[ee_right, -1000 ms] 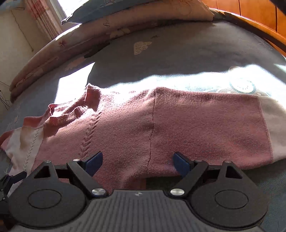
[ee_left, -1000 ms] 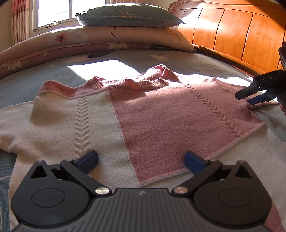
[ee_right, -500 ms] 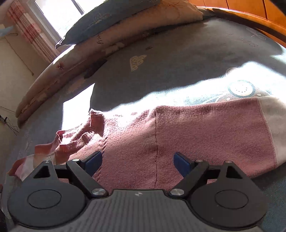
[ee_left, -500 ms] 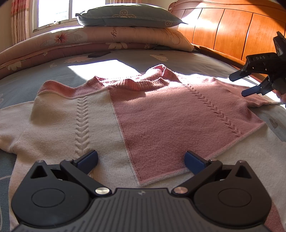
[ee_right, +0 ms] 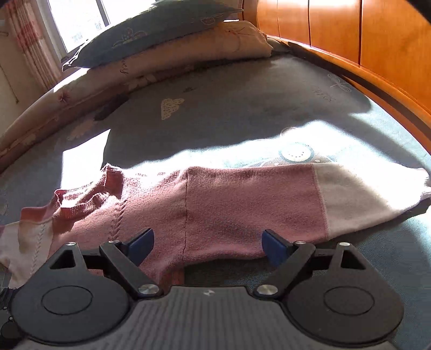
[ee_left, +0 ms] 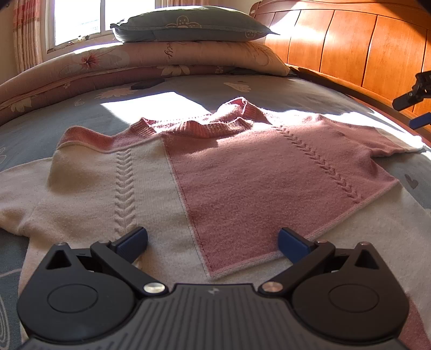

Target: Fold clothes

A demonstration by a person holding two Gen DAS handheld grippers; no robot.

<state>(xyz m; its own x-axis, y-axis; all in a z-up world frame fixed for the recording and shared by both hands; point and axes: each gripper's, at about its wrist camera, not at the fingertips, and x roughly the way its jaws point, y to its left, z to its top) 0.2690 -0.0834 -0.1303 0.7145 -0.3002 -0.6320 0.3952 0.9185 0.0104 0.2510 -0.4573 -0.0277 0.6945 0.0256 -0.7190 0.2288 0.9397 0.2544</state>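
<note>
A pink and cream knit sweater (ee_left: 242,172) lies flat on the bed, collar toward the pillows, its cream half on the left and pink half on the right. My left gripper (ee_left: 212,239) hovers open over the sweater's lower hem with nothing between its fingers. In the right wrist view the pink sleeve with a cream cuff (ee_right: 256,204) stretches out to the right. My right gripper (ee_right: 207,242) is open above that sleeve near the armpit, holding nothing. Its black fingers also show at the far right edge of the left wrist view, the right gripper (ee_left: 412,107) raised above the cuff.
A blue patterned bedsheet (ee_right: 242,102) covers the bed. Folded quilts and a blue pillow (ee_left: 188,24) are stacked at the far side under a window. A wooden headboard (ee_left: 350,45) runs along the right. A dark small object (ee_left: 146,84) lies on the sheet near the quilts.
My right gripper has lifted off the sleeve and moved up and to the right, staying open. The sleeve stays flat on the bed. The left gripper has not moved.
</note>
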